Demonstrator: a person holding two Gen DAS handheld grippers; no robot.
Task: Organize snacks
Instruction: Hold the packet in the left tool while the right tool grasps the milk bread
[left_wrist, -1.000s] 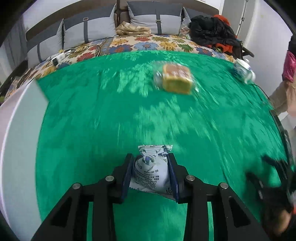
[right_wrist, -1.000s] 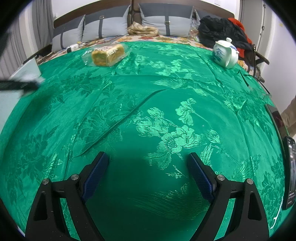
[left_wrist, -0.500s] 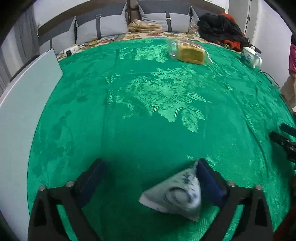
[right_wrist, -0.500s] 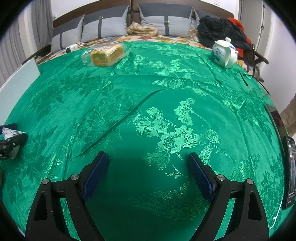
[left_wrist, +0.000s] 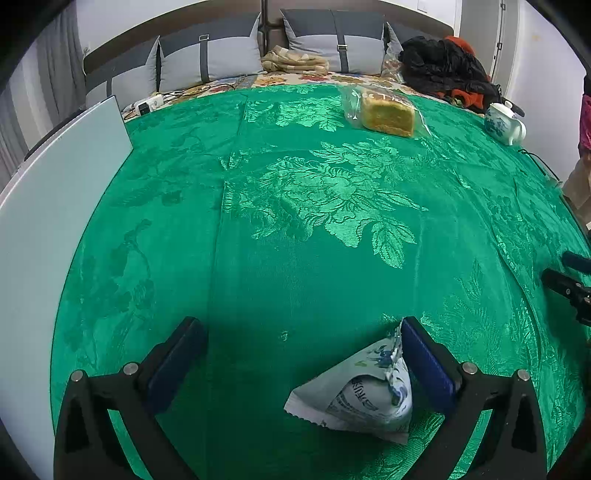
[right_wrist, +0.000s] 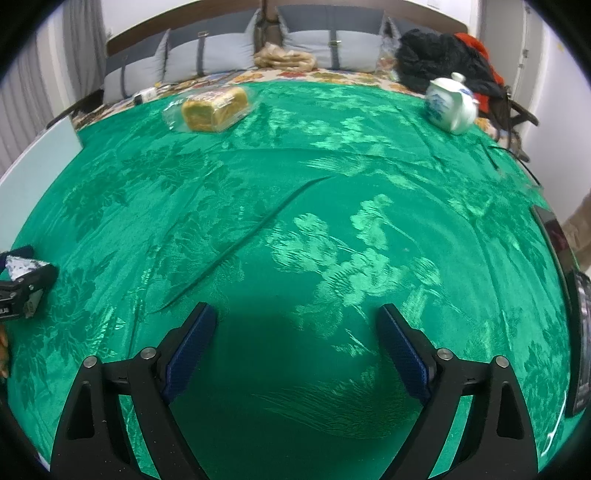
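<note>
left gripper pitched down, jaws wide

The left gripper fills the lower part of the left wrist view, pointing steeply downward, its jaws spread wide apart. The right gripper sits likewise at the bottom of the right wrist view, jaws wide with nothing between them. Its dark fingertips also show at the right edge of the left wrist view.
</note>
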